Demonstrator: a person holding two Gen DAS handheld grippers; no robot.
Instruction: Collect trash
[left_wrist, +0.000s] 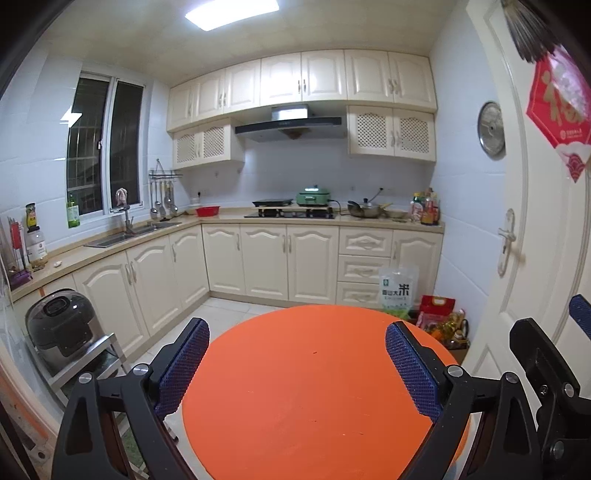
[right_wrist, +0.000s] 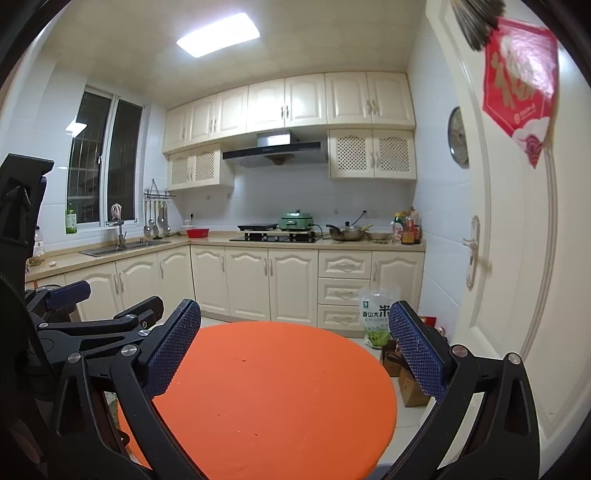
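Left wrist view: left gripper (left_wrist: 297, 363) and right gripper (right_wrist: 293, 354) gape empty over bare orange table (left_wrist: 314, 406); no trash visible.

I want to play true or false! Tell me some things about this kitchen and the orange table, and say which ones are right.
1. Both the left gripper and the right gripper are open, with nothing between their fingers. True.
2. The round table is blue. False: it is orange.
3. A red bowl sits on the counter between the sink and the stove. True.
4. A pile of trash lies on the table. False: its top shows nothing on it.
5. A bag of rice stands on the floor by the drawers. True.
6. The green cooker sits on the floor. False: it is up on the counter behind the stove.
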